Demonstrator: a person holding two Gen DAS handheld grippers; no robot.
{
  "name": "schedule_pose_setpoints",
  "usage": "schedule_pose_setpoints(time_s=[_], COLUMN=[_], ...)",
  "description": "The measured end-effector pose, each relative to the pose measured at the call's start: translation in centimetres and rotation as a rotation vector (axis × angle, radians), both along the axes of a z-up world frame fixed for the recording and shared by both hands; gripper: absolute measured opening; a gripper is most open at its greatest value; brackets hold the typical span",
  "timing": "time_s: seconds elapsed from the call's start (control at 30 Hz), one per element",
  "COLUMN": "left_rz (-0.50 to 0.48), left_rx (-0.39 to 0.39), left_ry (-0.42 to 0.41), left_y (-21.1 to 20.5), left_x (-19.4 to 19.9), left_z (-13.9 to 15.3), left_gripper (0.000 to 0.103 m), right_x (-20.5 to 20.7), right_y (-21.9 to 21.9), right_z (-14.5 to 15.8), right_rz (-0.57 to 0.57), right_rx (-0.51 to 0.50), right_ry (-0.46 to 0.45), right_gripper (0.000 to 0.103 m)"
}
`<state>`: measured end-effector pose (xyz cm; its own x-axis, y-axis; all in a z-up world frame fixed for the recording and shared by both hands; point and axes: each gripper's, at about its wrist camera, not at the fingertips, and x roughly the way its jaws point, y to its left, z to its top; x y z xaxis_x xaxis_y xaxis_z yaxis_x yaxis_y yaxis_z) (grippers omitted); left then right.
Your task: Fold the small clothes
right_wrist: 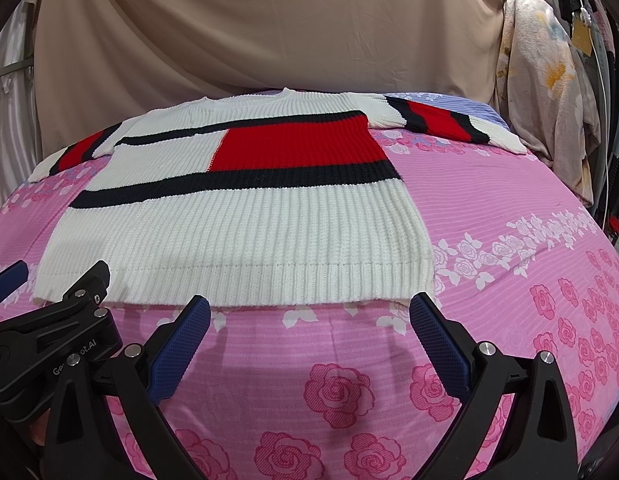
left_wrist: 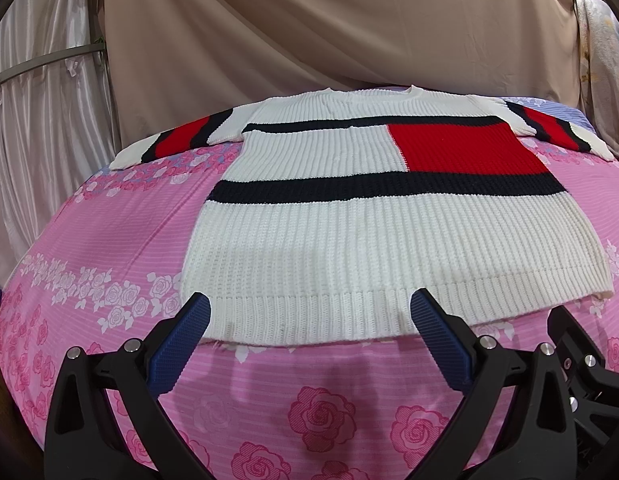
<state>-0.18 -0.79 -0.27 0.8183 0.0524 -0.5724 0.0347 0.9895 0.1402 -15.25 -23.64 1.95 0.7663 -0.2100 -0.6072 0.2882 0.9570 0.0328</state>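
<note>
A white ribbed knit sweater [left_wrist: 309, 232] with dark navy bands and a red block lies flat, front up, on the pink rose-print bedsheet [left_wrist: 109, 248], both sleeves spread out to the sides. My left gripper [left_wrist: 309, 306] is open, its blue-padded fingers [left_wrist: 181, 344] straddling the left half of the ribbed hem, just above it. In the right wrist view the sweater [right_wrist: 237, 224] fills the left and middle. My right gripper [right_wrist: 309, 308] is open at the hem's right half, fingertips level with the hem edge. Nothing is held. The left gripper's body [right_wrist: 53, 328] shows at lower left.
A beige cloth backdrop [left_wrist: 309, 32] hangs behind the bed. Silvery curtains [left_wrist: 41, 120] hang at left. A floral cloth [right_wrist: 541, 92] hangs over something at right, beside hanging clothes. Bare pink sheet [right_wrist: 509, 208] spreads right of the sweater. The right gripper's body [left_wrist: 589, 364] sits at the left view's lower right.
</note>
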Motion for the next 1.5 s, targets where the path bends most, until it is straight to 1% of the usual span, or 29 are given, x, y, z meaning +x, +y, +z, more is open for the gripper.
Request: schedule_pose_setpoints(time_s=[0.57,0.67,0.73,0.77,0.8,0.83,0.87,0.93,0.97,1.03,1.07,1.1,1.17,1.2,1.27,1.37,1.4,1.43,1.47,1.5], left_rz=[0.001,0.019,0.06,0.05,0.028,0.02,0.018,0.006,-0.007,-0.028,-0.034,-0.049,-0.061,-0.062,-0.055,-0.062,-0.05,-0.039,-0.033,-0.026], left_rx=[0.004,0.036,0.095,0.108,0.102,0.088,0.067,0.033,0.023,0.02,0.015,-0.001,-0.03,-0.04,-0.06,-0.144,-0.168,-0.177,-0.168,-0.14], left_ry=[0.001,-0.001,0.03,0.059,0.082,0.077,0.05,0.003,-0.014,-0.005,0.004,0.009,0.018,0.017,0.026,0.029,0.018,0.007,0.006,0.011], left_y=[0.0,-0.2,-0.5,-0.6,-0.6,-0.4,0.1,0.9,1.4,1.8,2.1,2.5,3.4,3.5,4.2,5.4,5.9,6.1,6.2,6.1], left_x=[0.0,-0.1,0.3,0.5,0.7,0.6,0.3,0.0,0.1,1.2,1.9,2.7,4.5,5.2,7.1,10.0,10.9,11.7,12.3,13.1], left_z=[0.0,0.1,-0.3,-0.6,-0.8,-0.7,-0.2,0.6,1.1,1.8,2.2,2.7,3.5,3.8,4.3,4.6,4.7,4.7,4.7,4.7], left_gripper=[0.098,0.098,0.098,0.098,0.098,0.098,0.098,0.098,0.098,0.098,0.098,0.098,0.098,0.098,0.098,0.098,0.098,0.098,0.098,0.098], right_x=[-0.1,0.0,0.1,0.1,0.2,0.3,0.3,0.4,0.9,2.1,2.9,4.2,6.8,8.4,11.0,15.5,16.3,17.3,18.2,19.0], right_y=[0.0,0.1,0.1,-0.2,-0.4,-0.8,-1.4,-3.2,-4.7,-8.1,-10.4,-13.6,-18.9,-22.4,-27.8,-36.8,-38.9,-41.1,-43.0,-45.0], right_z=[0.0,-0.1,-0.1,-0.1,-0.1,-0.1,0.0,0.7,1.2,2.1,2.6,3.0,3.2,3.1,2.7,1.3,0.9,0.5,0.1,-0.3], right_rz=[0.001,0.002,0.014,0.021,0.04,0.058,0.066,0.06,0.045,0.012,-0.008,-0.038,-0.086,-0.127,-0.189,-0.337,-0.376,-0.412,-0.444,-0.483], right_rx=[0.001,-0.002,0.005,0.021,0.044,0.069,0.085,0.068,0.047,0.044,0.057,0.084,0.134,0.17,0.24,0.332,0.348,0.37,0.392,0.418], right_ry=[-0.001,0.011,0.011,0.011,0.014,0.021,0.023,0.009,0.013,0.014,0.012,0.012,0.01,0.007,0.004,0.024,0.02,0.017,0.012,0.003], right_gripper=[0.098,0.098,0.098,0.098,0.098,0.097,0.096,0.096,0.096,0.096,0.096,0.096,0.096,0.096,0.093,0.089,0.088,0.087,0.087,0.087])
